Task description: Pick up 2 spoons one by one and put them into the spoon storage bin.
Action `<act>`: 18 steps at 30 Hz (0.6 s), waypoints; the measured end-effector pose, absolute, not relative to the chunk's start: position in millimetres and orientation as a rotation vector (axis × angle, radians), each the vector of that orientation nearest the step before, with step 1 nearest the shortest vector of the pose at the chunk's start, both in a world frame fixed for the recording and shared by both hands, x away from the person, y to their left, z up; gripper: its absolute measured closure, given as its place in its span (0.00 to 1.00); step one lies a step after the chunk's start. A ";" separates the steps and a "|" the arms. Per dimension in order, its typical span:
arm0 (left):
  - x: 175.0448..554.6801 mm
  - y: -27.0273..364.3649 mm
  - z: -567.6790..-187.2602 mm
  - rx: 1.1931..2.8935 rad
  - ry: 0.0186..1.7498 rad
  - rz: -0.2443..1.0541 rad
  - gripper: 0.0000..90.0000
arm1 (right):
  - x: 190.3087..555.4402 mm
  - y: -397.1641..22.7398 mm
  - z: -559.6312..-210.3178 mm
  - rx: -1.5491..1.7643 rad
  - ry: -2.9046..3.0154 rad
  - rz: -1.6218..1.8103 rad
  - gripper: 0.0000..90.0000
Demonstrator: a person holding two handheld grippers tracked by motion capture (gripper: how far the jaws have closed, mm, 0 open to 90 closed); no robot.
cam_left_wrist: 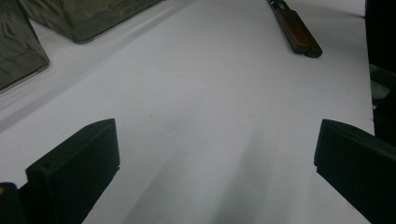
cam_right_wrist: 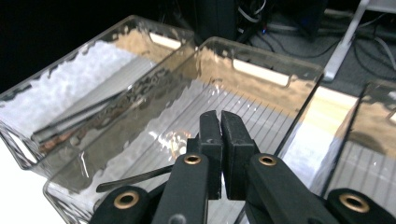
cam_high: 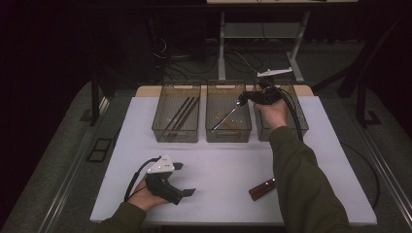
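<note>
My right gripper [cam_high: 242,99] is held over the middle clear bin [cam_high: 228,135] at the back of the white table. Its jaws are pressed together [cam_right_wrist: 220,117] on a thin metal utensil [cam_high: 224,117], which slants down and left into that bin. The utensil's dark end [cam_right_wrist: 133,179] sticks out sideways below the jaws. Down at the front left, my left gripper [cam_high: 184,178] rests on the table with its jaws wide apart [cam_left_wrist: 217,135] and bare tabletop between them. A wooden-handled item [cam_high: 262,188] lies on the table at the front right, and its handle [cam_left_wrist: 297,33] lies ahead of the left jaws.
Three clear bins stand in a row at the back edge. The left bin [cam_high: 176,133] holds several long dark sticks [cam_high: 180,112]. The right bin [cam_high: 296,116] lies partly behind the right hand. A brownish piece [cam_high: 232,122] lies in the middle bin. White tabletop [cam_high: 218,165] stretches between the two hands.
</note>
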State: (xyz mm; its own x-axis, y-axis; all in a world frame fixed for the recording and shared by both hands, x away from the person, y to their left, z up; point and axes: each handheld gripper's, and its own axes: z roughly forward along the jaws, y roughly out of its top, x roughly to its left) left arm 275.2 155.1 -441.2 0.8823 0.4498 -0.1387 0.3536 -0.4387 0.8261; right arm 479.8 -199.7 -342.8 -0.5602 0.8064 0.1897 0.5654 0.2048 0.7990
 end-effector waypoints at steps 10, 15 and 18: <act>274.8 154.1 -441.5 2.063 0.577 0.119 0.00 | 490.9 -190.8 -363.5 1.341 2.301 1.211 0.98; 275.2 154.8 -441.2 2.071 0.569 0.120 0.00 | 495.4 -184.9 -374.0 1.333 2.277 1.120 0.59; 275.2 154.8 -441.2 2.070 0.569 0.119 0.00 | 495.1 -185.1 -373.0 1.326 2.268 1.143 0.49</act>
